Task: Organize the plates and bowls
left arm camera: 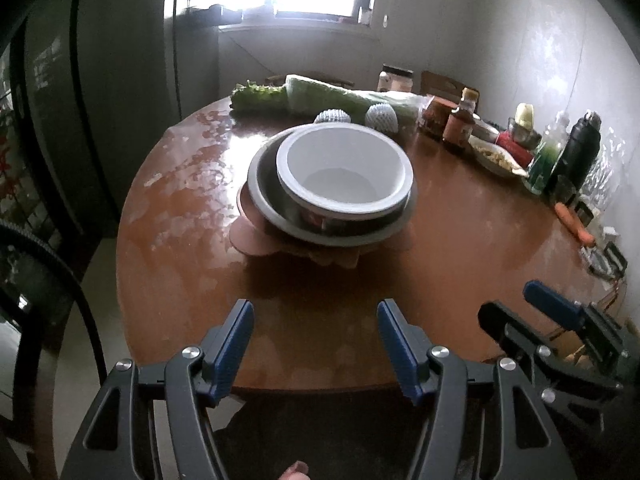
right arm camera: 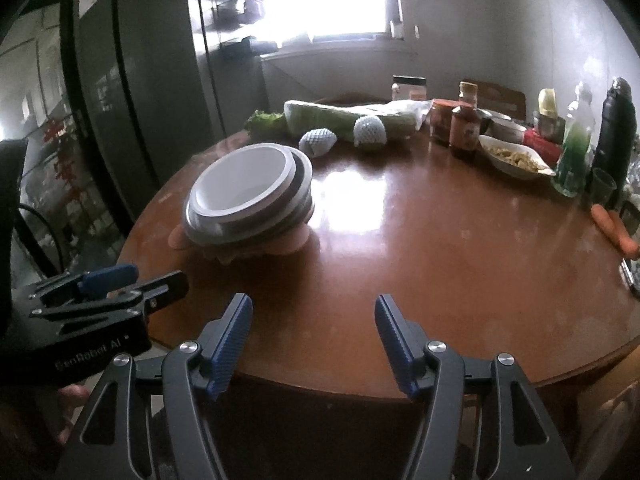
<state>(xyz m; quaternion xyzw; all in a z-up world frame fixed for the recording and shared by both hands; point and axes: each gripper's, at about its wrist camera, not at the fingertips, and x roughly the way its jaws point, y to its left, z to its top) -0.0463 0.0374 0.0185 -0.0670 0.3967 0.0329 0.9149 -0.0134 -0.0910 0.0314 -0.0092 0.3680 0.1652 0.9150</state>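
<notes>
A white bowl (left arm camera: 344, 168) sits nested in a grey bowl (left arm camera: 264, 196) on a pink plate (left arm camera: 248, 236), stacked on the round brown table (left arm camera: 460, 240). The stack also shows in the right wrist view: the white bowl (right arm camera: 240, 184), the grey bowl (right arm camera: 256, 224) and the pink plate (right arm camera: 180, 238). My left gripper (left arm camera: 316, 312) is open and empty over the table's near edge, short of the stack. My right gripper (right arm camera: 314, 308) is open and empty, to the right of the stack. Each gripper shows in the other's view: the right one (left arm camera: 520, 300), the left one (right arm camera: 156, 276).
Along the far and right table edge lie cabbage (left arm camera: 344, 98), lettuce (left arm camera: 256, 96), two netted fruits (left arm camera: 382, 117), sauce bottles (left arm camera: 460, 120), a dish of food (left arm camera: 494, 156), a dark flask (left arm camera: 578, 148), a green bottle (right arm camera: 572, 148) and a carrot (left arm camera: 574, 222). A dark fridge (left arm camera: 100, 80) stands left.
</notes>
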